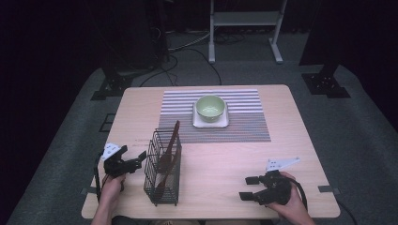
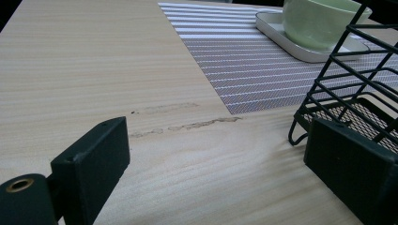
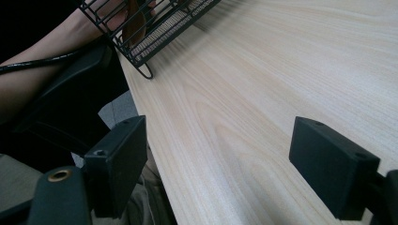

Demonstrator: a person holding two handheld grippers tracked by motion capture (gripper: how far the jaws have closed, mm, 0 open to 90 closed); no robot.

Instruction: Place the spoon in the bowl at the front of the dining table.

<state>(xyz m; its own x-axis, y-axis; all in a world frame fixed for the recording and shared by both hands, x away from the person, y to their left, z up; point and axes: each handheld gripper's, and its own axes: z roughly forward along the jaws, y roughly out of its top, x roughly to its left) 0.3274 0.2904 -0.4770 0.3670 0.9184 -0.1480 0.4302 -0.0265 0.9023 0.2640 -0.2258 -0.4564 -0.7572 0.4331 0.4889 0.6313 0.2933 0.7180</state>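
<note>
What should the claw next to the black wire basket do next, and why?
Probably ease the left claw sideways to the wire basket and up toward the brown wooden utensil that sticks out of its top. The claw stands open with nothing in it, right beside the basket, and the utensil's handle is the closest thing to grab.

A recording studio or lab set-up, not a home. Dark all round, with black drapes or walls behind and light falling on one pale wooden desk alone. Grey carpet underfoot, crossed by loose cables. Black stand feet bolted or weighted at both far corners, and the legs of a white metal frame beyond. Staged like a dining spot: striped placemat, green bowl on a white tray, black wire rack.
</note>
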